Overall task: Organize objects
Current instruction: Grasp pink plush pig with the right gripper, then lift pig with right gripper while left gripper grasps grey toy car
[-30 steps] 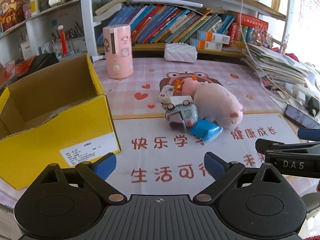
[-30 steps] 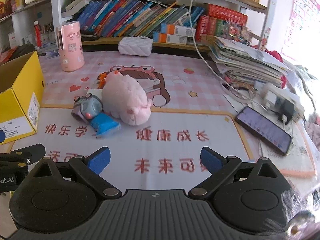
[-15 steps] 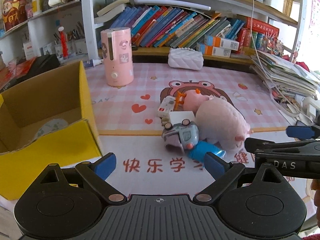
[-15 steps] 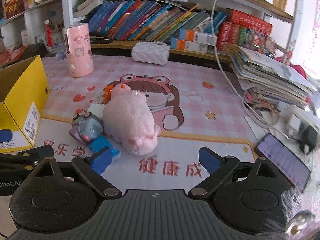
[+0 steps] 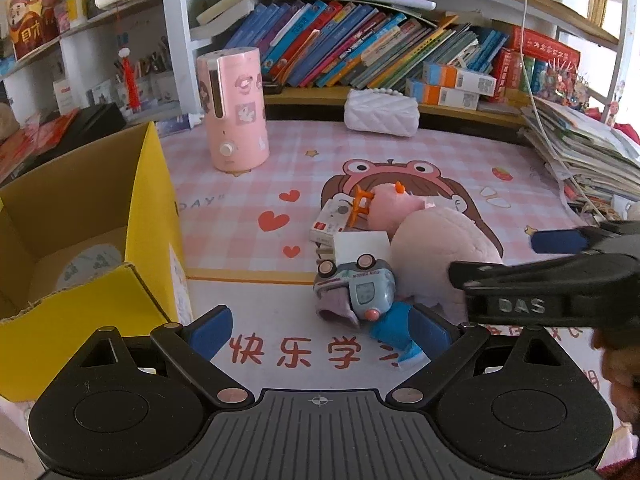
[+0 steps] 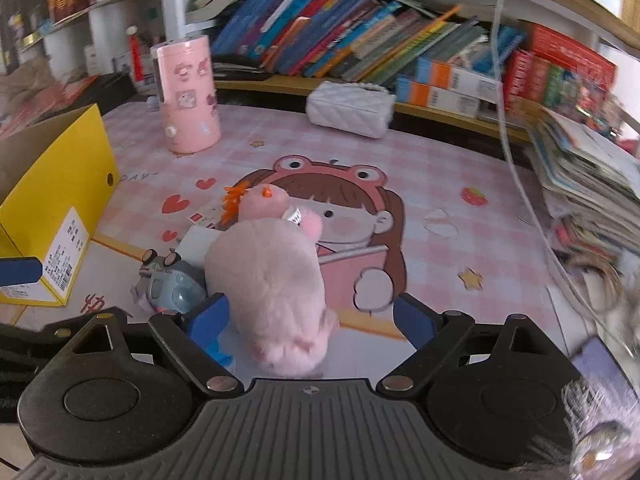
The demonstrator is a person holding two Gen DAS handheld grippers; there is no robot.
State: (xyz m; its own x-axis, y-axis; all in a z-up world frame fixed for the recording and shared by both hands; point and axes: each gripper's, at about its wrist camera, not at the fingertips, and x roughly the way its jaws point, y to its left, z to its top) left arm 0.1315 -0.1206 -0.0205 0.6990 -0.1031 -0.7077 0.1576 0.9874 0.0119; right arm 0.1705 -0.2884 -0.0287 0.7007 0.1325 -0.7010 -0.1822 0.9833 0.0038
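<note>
A pile of toys lies mid-table: a big pink plush pig (image 6: 268, 280), a smaller pink plush (image 6: 266, 202), a grey-blue toy car (image 5: 362, 286), a blue toy (image 5: 404, 330), an orange clip (image 5: 360, 202) and small white boxes (image 5: 334, 222). An open yellow cardboard box (image 5: 144, 216) stands at the left. My right gripper (image 6: 310, 318) is open, its fingers on either side of the big pig's near end. My left gripper (image 5: 320, 328) is open and empty, just short of the toy car and blue toy.
A pink cylindrical appliance (image 5: 234, 110) and a white quilted pouch (image 5: 382, 112) stand at the back, below shelves of books (image 5: 360, 48). A stack of papers (image 5: 584, 156) and a phone (image 6: 600, 372) lie at the right. The right gripper's fingers cross the left wrist view (image 5: 560, 280).
Both grippers have moved forward toward the toy pile. The right gripper has come up so that its open fingers straddle the big pink pig.
</note>
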